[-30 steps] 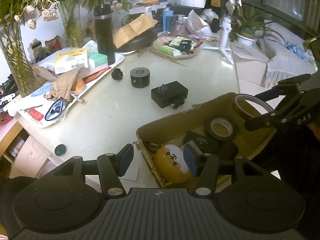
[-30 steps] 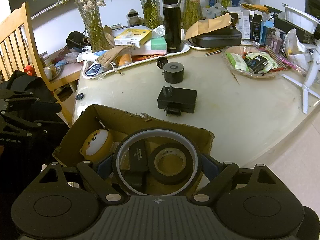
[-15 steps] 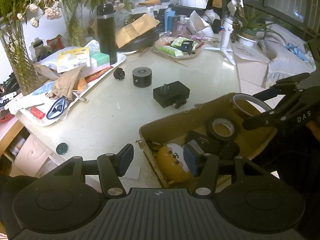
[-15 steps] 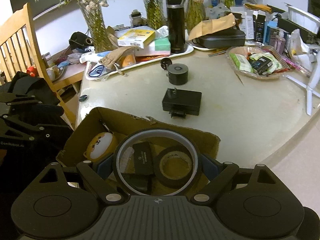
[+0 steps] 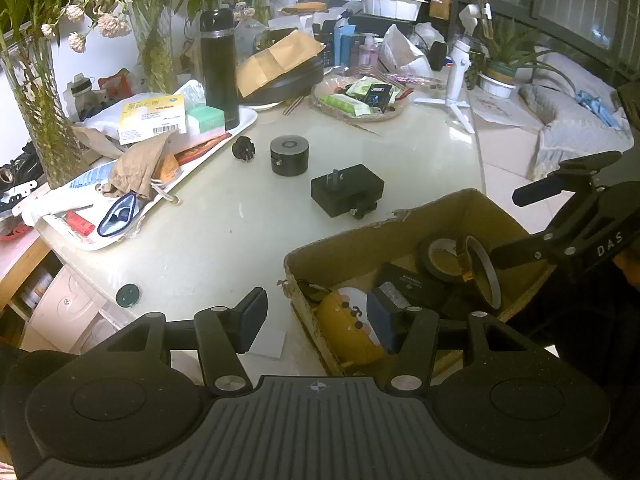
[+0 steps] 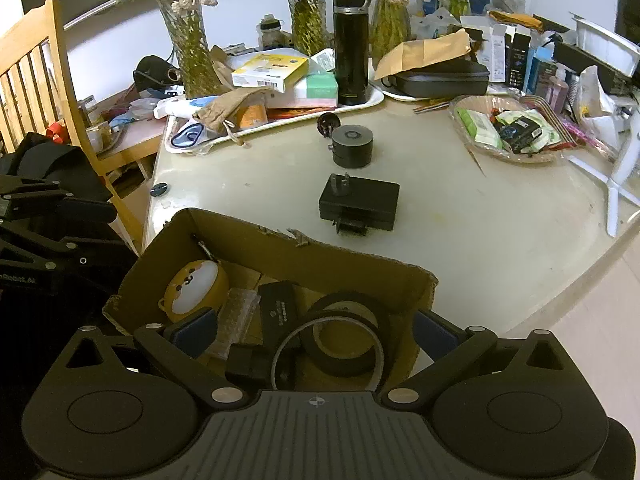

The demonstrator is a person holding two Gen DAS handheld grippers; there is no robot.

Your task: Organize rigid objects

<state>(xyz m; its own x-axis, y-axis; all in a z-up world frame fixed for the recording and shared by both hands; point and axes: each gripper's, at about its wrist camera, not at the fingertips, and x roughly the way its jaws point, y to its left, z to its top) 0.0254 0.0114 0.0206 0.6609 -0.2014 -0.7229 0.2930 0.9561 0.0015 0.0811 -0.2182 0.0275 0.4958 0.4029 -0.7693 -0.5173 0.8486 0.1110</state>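
Cardboard box, brown and torn-edged, sat at the near edge of the pale table. The right gripper hung over it, jaws opening wide around a thin clear tape ring that leaned on a black tape roll inside. The left gripper stood half spread, holding nothing, straddling the box's corner.

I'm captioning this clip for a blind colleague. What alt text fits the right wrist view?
The right gripper, jaws opening, releases a thin clear tape ring into a cardboard box holding a black tape roll and a yellow dog-faced toy. Beyond, a black adapter and black puck sit on the cluttered table.
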